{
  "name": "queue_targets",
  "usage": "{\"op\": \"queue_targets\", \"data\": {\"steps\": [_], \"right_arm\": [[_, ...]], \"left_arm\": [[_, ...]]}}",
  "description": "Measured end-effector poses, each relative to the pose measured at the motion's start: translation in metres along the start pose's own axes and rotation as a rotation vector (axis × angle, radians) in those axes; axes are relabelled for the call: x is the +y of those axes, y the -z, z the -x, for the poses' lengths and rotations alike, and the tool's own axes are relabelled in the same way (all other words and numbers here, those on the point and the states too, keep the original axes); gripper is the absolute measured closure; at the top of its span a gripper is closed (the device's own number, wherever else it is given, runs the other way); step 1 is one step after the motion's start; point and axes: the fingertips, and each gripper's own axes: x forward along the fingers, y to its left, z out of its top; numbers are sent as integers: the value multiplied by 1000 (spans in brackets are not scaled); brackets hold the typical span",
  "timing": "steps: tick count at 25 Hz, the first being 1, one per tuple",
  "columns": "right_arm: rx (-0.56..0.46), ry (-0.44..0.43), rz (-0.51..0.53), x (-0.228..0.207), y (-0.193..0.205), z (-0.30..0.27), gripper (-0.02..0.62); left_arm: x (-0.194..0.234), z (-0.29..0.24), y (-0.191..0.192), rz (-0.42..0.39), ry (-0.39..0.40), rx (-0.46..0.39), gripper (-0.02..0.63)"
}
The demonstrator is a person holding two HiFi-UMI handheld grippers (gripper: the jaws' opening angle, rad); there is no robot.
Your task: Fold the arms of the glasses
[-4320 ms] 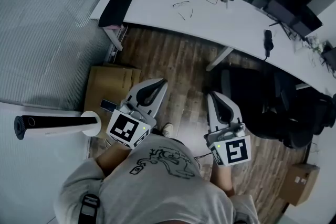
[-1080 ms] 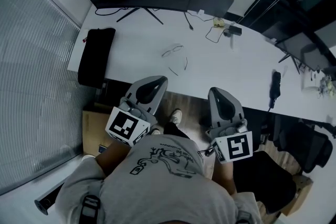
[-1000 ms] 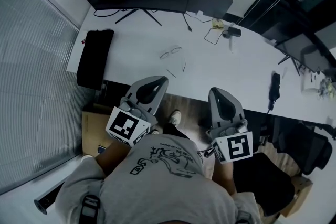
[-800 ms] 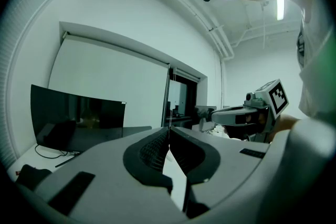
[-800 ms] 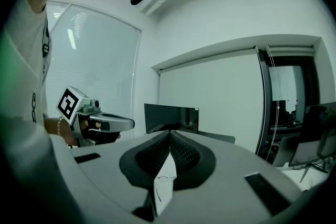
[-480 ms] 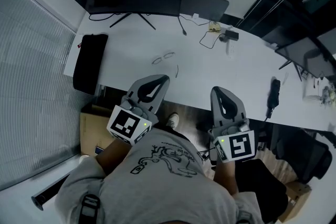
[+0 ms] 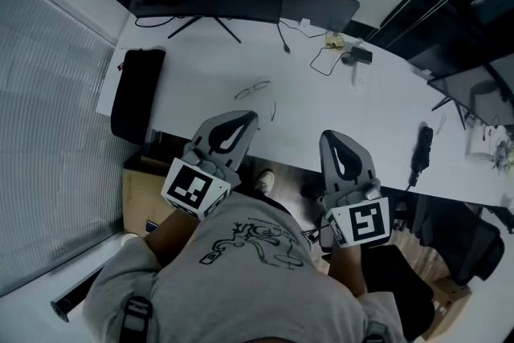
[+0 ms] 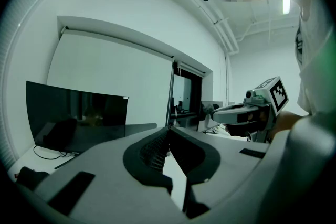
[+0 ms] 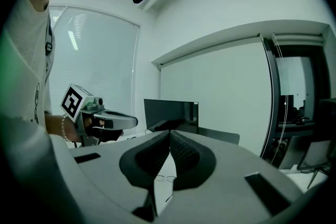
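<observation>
my left claw (image 7: 249, 118) and right claw (image 7: 332, 136) now closer to glasses (image 7: 252, 89) than before; both pressed together, empty; arms not yet folded

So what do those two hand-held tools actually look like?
The left gripper and right gripper are light grey plastic shells around black ribbed pads, leaving a teardrop-shaped hollow. Each carries a white cube printed with black square markers. The person wears a grey T-shirt with a black line drawing.

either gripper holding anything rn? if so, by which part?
Nothing held. The left gripper and right gripper both have jaws shut with nothing between them; the glasses lie on the desk, apart from both.
</observation>
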Motion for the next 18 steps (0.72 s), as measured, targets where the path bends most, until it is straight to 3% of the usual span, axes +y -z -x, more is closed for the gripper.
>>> {"op": "queue_targets", "data": {"steps": [18], "right_arm": [[4,26,66,12,-49,-131,586]], "left_arm": [[127,-23,-24,-7,65,-23,583]]}}
